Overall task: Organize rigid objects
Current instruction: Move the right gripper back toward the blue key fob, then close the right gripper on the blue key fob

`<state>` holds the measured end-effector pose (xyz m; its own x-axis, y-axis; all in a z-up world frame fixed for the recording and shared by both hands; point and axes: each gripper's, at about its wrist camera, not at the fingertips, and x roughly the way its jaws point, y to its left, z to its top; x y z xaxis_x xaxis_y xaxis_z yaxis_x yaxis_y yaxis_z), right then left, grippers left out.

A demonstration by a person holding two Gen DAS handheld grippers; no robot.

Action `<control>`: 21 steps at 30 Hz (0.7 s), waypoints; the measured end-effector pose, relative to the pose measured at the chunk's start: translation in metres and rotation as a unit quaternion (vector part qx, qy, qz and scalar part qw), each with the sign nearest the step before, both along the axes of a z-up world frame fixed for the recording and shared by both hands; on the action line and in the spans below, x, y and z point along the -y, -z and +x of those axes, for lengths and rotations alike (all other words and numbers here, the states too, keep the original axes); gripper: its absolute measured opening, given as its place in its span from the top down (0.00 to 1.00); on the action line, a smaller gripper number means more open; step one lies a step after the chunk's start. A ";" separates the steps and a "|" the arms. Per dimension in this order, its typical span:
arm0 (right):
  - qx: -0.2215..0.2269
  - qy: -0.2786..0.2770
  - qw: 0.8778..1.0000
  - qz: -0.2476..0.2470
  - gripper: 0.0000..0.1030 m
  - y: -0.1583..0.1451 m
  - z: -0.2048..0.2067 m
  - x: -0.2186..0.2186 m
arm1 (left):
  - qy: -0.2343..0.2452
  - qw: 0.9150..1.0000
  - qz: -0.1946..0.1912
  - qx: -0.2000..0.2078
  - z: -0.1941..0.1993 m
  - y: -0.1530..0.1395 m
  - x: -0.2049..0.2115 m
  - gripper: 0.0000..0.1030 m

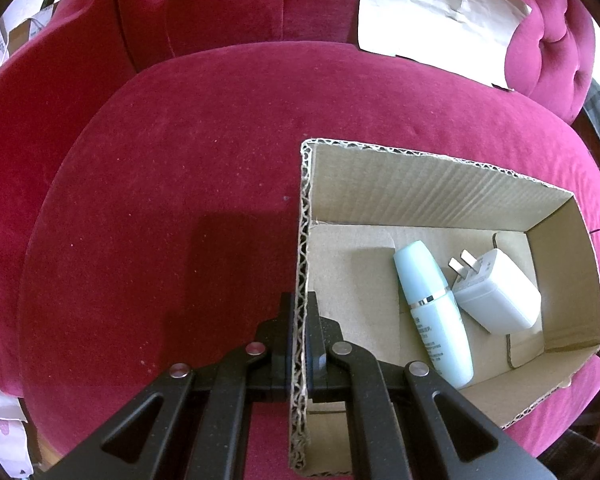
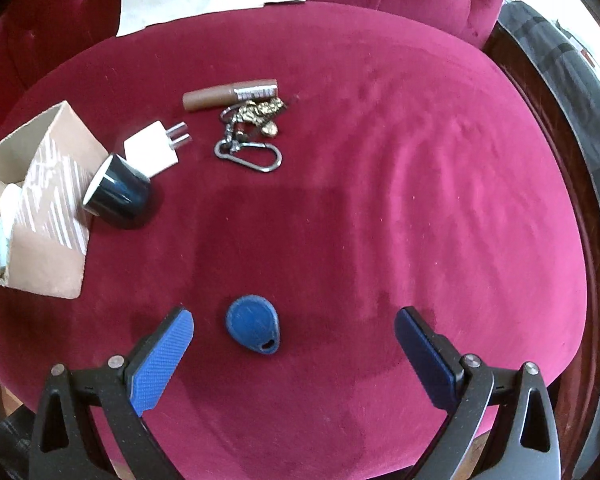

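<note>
Left wrist view: left gripper [image 1: 300, 320] at bottom centre, black jaws pinched onto the corrugated left wall of an open brown cardboard box [image 1: 304, 240], one finger inside the wall, one outside. Box sitting in the lower right of the frame on a crimson velvet seat cushion [image 1: 180, 160]. Inside, on the box floor: a pale turquoise plastic bottle with a silver band [image 1: 432, 312] lying on its side, and just right of it, touching or nearly so, a white cube-shaped plug adapter with two metal prongs [image 1: 496, 296]. Cream crumpled paper sheet [image 1: 432, 8] leaning against the tufted chair back at upper right.

Right wrist view: right gripper [image 2: 294, 332] spread wide, blue-padded fingers [image 2: 160, 360] at lower left and lower right, nothing pinched. Blue teardrop-shaped plastic key fob [image 2: 254, 324] flat on the cushion between the fingers, nearer the left pad, apart from both. Same box at the left edge. Beside its outer wall, a dark navy cylindrical jar with a white rim [image 2: 118, 190] tipped on its side. Just above the jar, a second white plug adapter [image 2: 154, 148], prongs pointing right. Further toward upper centre, a brown tube with a silver-banded cap [image 2: 228, 94] lying level, and directly below it a brass-coloured charm keychain on a grey metal carabiner [image 2: 252, 132].
</note>
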<state>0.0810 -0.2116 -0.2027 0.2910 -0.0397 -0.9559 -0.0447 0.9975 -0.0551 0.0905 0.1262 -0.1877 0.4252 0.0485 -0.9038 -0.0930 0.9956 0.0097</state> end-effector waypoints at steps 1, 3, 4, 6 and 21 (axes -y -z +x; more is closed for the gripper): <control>-0.002 0.000 1.000 0.001 0.00 0.002 0.000 0.001 | 0.000 1.000 0.000 0.000 0.000 0.000 0.000 0.96; -0.011 -0.002 1.000 0.005 0.00 0.009 0.001 0.003 | 0.000 1.000 0.000 0.000 0.000 0.000 0.000 0.96; -0.014 -0.003 1.000 0.006 0.00 0.012 0.001 0.003 | 0.000 1.000 0.000 0.000 0.000 0.000 0.000 0.96; -0.020 -0.003 1.000 0.011 0.00 0.019 0.001 0.002 | 0.000 1.000 0.000 0.000 0.000 0.000 0.000 0.96; -0.022 -0.009 0.999 0.029 0.09 0.025 0.000 0.006 | -0.001 1.000 0.002 -0.001 0.000 0.001 0.002 0.96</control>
